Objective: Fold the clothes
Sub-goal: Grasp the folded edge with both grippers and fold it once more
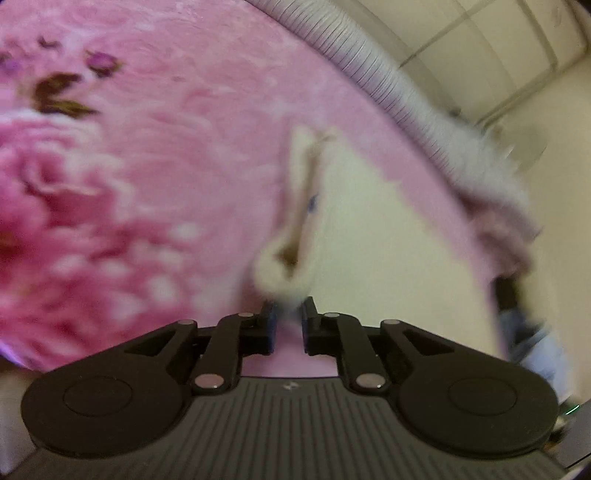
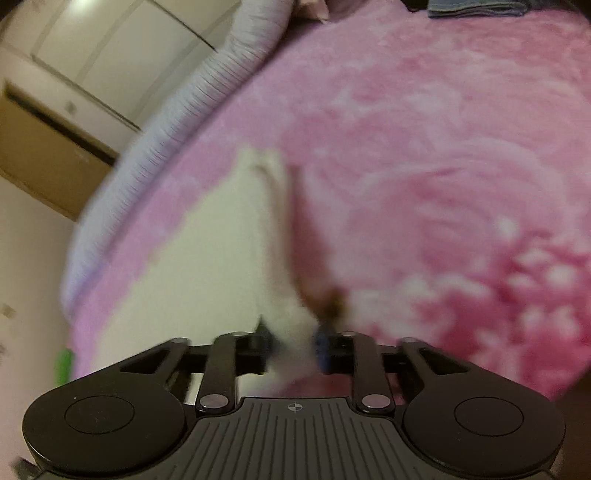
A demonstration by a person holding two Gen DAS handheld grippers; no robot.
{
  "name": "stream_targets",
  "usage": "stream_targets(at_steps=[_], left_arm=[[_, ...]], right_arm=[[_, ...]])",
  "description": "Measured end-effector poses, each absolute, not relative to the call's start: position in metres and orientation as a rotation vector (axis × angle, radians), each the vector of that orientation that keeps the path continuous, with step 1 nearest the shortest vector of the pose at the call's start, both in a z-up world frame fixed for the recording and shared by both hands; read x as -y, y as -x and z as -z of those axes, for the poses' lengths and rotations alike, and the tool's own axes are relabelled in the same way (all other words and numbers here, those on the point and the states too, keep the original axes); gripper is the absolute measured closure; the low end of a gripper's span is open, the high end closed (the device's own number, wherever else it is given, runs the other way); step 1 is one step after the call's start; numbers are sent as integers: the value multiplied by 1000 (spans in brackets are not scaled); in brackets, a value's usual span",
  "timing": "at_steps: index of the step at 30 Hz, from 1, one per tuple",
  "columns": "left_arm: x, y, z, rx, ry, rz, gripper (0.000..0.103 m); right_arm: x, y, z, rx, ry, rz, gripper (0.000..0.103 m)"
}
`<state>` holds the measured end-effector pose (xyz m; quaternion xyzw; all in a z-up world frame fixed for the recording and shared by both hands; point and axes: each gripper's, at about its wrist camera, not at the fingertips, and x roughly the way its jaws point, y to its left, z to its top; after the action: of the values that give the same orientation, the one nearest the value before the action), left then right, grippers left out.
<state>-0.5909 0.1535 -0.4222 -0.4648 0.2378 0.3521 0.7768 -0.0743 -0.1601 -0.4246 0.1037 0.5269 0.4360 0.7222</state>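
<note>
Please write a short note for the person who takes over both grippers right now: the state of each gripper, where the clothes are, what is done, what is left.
Left gripper: shut on an edge of the cream garment.
Right gripper: shut on another edge of the same garment.
The garment hangs stretched between both, over the pink floral blanket on the bed; the pictures are blurred.
Folded denim lies at the blanket's far edge.
Done: both edges gripped. No finished fold is visible on this piece.
Left: probably lay it flat, fold it, and set it by the denim.
</note>
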Motion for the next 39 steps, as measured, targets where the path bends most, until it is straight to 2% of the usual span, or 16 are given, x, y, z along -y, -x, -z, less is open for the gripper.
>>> stream_targets(at_steps=[2, 4, 6, 7, 9, 14, 19, 21, 22, 23, 25, 34, 39], left_arm=[[-163, 591, 408, -513, 956, -767, 85], [-180, 577, 396, -508, 893, -758, 84], [-197, 563, 384, -502, 829, -748, 69], [-206, 556, 377, -499, 797, -743, 67], [-223, 541, 365, -493, 734, -733, 66], [-271, 476, 387, -592, 707, -687, 66], [-314, 435, 414, -683, 721, -692, 66], [-324, 426, 420, -687, 741, -666, 70], [-327, 421, 422, -687, 742, -657, 78], [-330, 417, 424, -686, 744, -648, 92], [-329, 415, 421, -664, 700, -637, 94], [-323, 423, 404, -481, 589, -623, 95], [-329, 410, 405, -487, 561, -651, 94]], right_arm=[[164, 71, 421, -1141, -168, -945, 51], [159, 65, 406, -1073, -125, -966, 50], [151, 59, 392, -999, -89, -983, 49], [142, 55, 386, -955, -70, -1000, 49], [119, 45, 379, -904, -45, -1048, 49], [51, 12, 388, -871, -15, -1123, 49], [-4, -26, 413, -952, -2, -1130, 49], [-20, -32, 425, -1003, 20, -1147, 49], [-28, -34, 431, -1022, 34, -1152, 49], [-32, -34, 434, -1022, 44, -1170, 50], [-38, -33, 440, -1018, 58, -1205, 95], [-16, -34, 423, -840, -65, -1289, 96], [-20, -33, 412, -782, -70, -1263, 96]])
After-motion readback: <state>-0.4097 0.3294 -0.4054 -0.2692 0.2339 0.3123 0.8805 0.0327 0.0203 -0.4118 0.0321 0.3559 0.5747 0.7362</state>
